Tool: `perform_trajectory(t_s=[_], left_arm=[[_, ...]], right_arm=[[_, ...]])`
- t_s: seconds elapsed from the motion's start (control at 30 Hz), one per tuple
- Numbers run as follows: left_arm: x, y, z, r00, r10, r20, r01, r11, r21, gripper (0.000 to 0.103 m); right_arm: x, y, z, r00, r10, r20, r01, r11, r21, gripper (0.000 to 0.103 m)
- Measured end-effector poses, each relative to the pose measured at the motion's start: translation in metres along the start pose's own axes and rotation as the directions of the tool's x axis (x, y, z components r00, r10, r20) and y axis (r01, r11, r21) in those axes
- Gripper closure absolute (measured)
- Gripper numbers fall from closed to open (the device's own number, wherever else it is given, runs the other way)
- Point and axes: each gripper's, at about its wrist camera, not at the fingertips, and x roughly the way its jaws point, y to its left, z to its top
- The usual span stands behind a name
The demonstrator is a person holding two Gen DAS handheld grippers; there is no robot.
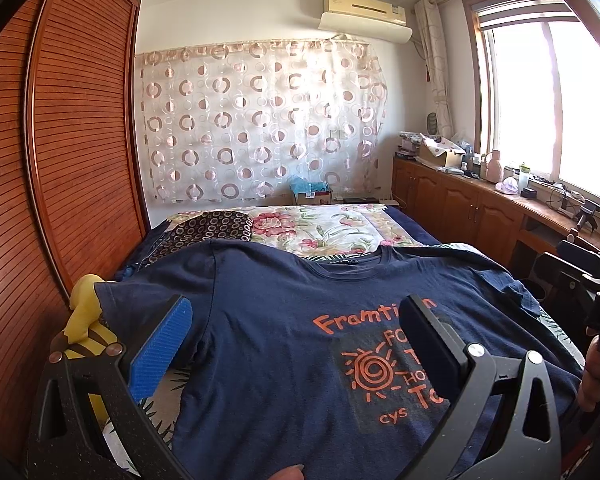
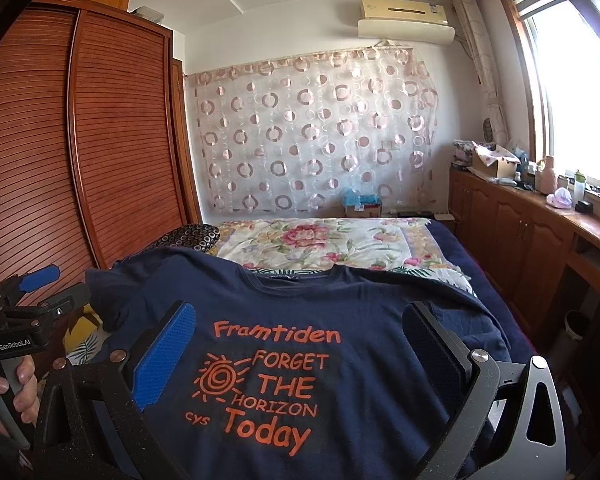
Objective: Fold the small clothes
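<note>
From your left wrist camera, your left gripper point(image 1: 300, 344) hangs above the near half of a navy T-shirt point(image 1: 260, 320), jaws spread wide and nothing between them. The blue pad point(image 1: 162, 346) sits over the shirt's left edge near the sleeve, and the dark finger point(image 1: 428, 344) covers part of the orange print point(image 1: 380, 360). The shirt lies face up and spread flat on the bed point(image 1: 404, 232), collar point(image 1: 348, 266) pointing away from you toward the floral quilt point(image 1: 300, 224). A yellow striped cloth point(image 1: 86, 320) lies just beside the left sleeve. At the right edge you can see your right hand point(image 1: 596, 376) gripping the other tool's handle.

From your right wrist camera, your right gripper point(image 2: 300, 348) is equally wide apart and empty, poised over the chest print point(image 2: 268, 384), which reads "Framtiden FORGET THE HORIZON Today". The right sleeve area point(image 2: 472, 320) looks a little bunched near the bed's edge. Your left hand point(image 2: 4, 392) shows at the lower left holding its handle.

By my reading, folding has not started: the shirt is laid out and both tools are only hovering. The next move probably calls for lowering each tool to a side of the shirt, pinching a single edge near a shoulder and near the hem, then carrying that side across the middle. Smooth the bunched right sleeve first, or the fold may come out uneven.
</note>
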Motion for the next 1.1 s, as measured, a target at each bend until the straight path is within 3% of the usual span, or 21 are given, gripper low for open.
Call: perform_trajectory(t_s=[1.1], left_arm=[[-0.0073, -0.0006, 0.0041, 1.000, 0.002, 0.005, -0.002, 1.000, 0.004, 0.000]], right_arm=[[0.0010, -0.0007, 0.0002, 1.000, 0.009, 0.000, -0.009, 1.000, -0.001, 0.000]])
